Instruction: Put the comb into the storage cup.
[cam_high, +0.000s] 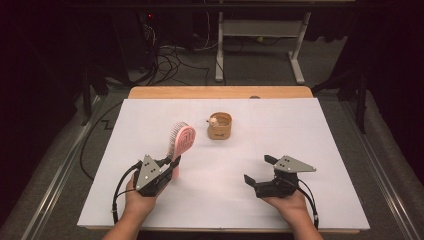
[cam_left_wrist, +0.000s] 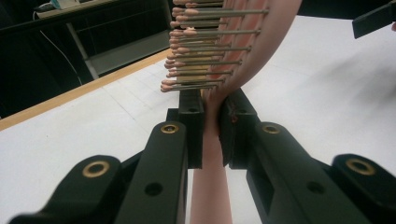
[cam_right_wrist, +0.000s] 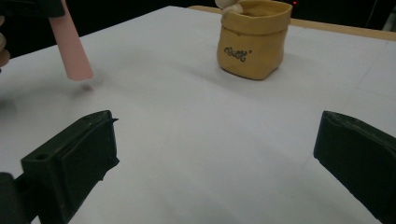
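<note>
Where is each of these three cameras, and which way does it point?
High view: above the person's side, looking forward and down on the table; both hands, left gripper and right gripper show.
Left gripper view: rides the left gripper, looking along its jaws shut on the pink brush.
Right gripper view: rides the right gripper, looking past its open jaws at the pot.
Shared: the brush handle also shows in the right gripper view; brush and pot in the high view.

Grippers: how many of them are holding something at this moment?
1. The left gripper is shut on the handle of the pink brush, held upright above the table. The right gripper is open and holds nothing; the pot stands apart.
</note>
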